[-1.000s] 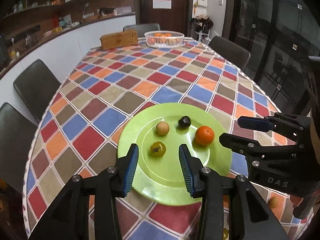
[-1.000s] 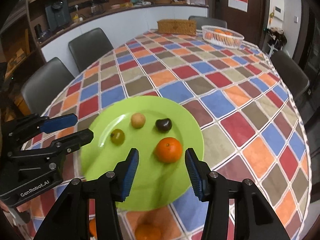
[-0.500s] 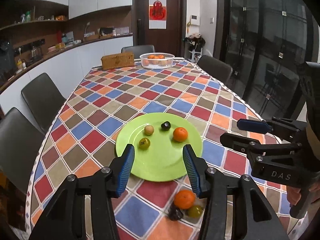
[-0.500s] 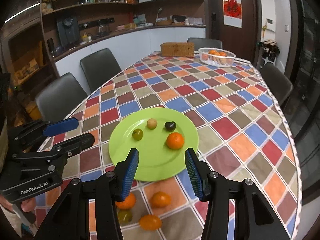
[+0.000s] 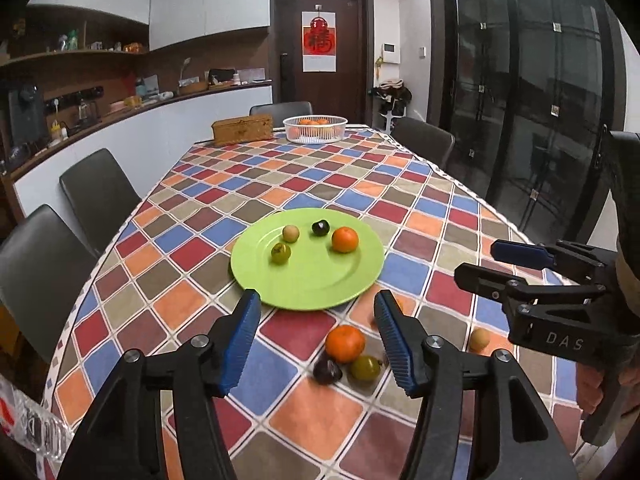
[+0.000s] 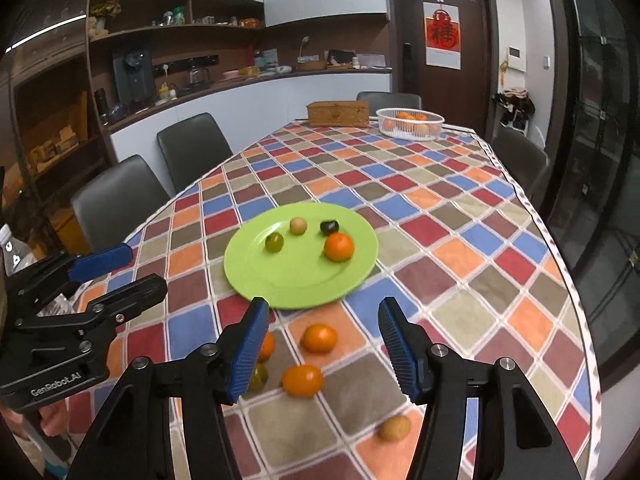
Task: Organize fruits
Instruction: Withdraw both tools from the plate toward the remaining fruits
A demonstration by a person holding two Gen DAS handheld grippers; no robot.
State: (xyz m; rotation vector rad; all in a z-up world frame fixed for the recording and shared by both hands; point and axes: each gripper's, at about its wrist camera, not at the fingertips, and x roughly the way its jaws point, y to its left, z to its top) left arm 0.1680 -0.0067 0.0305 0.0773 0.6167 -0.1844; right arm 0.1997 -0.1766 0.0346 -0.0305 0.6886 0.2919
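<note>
A green plate [image 5: 308,284] [image 6: 288,280] on the checked tablecloth holds an orange [image 5: 344,239], a dark plum [image 5: 320,227], a tan fruit [image 5: 290,233] and a green fruit [image 5: 280,253]. Loose fruits lie nearer me: an orange [image 5: 345,343], a dark plum [image 5: 327,370], a green fruit [image 5: 365,367] and a tan fruit [image 5: 479,339]. In the right wrist view two oranges [image 6: 319,338] [image 6: 303,380] and a tan fruit [image 6: 395,428] lie on the cloth. My left gripper [image 5: 316,340] and right gripper [image 6: 322,344] are open, empty, above the loose fruits.
A white basket of oranges [image 5: 315,129] and a wicker box [image 5: 242,129] stand at the table's far end. Dark chairs [image 5: 96,196] line the left side and another [image 5: 424,144] the right. A clear plastic bottle [image 5: 36,428] lies at the near left edge.
Both grippers have pulled back and risen away from the plate. The loose fruits near the front edge have come into view. Both stay open.
</note>
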